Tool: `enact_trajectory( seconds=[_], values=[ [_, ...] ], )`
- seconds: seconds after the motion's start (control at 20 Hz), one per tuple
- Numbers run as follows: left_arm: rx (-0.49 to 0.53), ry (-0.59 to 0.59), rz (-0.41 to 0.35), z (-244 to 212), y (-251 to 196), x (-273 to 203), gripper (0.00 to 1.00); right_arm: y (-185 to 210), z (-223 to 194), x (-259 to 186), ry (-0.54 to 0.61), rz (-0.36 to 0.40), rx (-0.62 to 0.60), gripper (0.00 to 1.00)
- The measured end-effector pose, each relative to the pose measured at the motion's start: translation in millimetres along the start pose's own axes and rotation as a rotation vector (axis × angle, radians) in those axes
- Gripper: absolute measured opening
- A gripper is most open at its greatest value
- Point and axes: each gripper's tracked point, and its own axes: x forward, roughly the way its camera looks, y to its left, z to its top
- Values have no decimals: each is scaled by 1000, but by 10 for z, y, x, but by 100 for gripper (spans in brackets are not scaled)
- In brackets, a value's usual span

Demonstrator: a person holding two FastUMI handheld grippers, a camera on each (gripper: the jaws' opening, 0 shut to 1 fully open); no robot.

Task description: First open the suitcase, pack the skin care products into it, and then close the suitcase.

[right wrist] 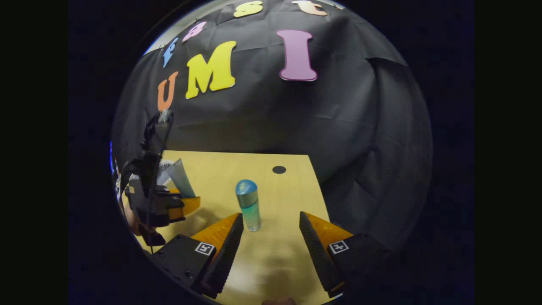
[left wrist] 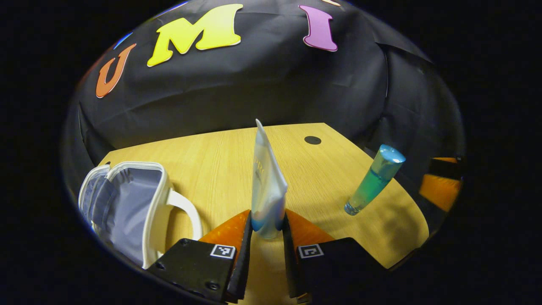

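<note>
In the left gripper view my left gripper [left wrist: 267, 224] is shut on the lower end of a pale squeeze tube [left wrist: 266, 182] that stands upright between both fingers. The white suitcase [left wrist: 127, 203] lies open at the left on the wooden table [left wrist: 211, 156], its grey lining showing. A teal bottle with a blue cap [left wrist: 374, 180] stands at the right. In the right gripper view my right gripper [right wrist: 271, 224] is open, just short of that bottle [right wrist: 249, 204], which stands nearer its left finger. The left gripper [right wrist: 169, 203] with the tube [right wrist: 181, 178] shows at the far left.
A small dark round hole [right wrist: 279, 170] marks the table near its far edge. The black booth wall rises close behind the table and along its right side. A hand [right wrist: 131, 222] holds the left gripper at the far left.
</note>
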Motion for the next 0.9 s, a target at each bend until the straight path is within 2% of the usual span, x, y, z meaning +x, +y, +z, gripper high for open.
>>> enact_trajectory(
  seconds=[0.1,0.4,0.5,0.55,0.65,0.75,0.85,0.9],
  values=[
    [-10,-8,14,73,81,-229,39,113,-79,183,21,29,4,79],
    [-11,-36,52,238,339,-842,40,222,-291,655,82,42,79,77],
    [-1,-43,71,257,448,-984,40,255,-332,814,94,43,83,69],
    [-1,-42,83,261,518,-1042,40,254,-371,887,103,36,82,59],
    [-5,-36,116,240,675,-1136,39,294,-376,959,108,39,85,52],
    [-13,-30,144,218,844,-1247,40,291,-371,996,104,23,81,52],
    [-28,-18,171,164,1015,-1327,40,305,-355,1011,105,17,83,42],
    [-35,-14,182,137,1112,-1385,40,300,-340,1000,108,8,76,42]
  ],
)
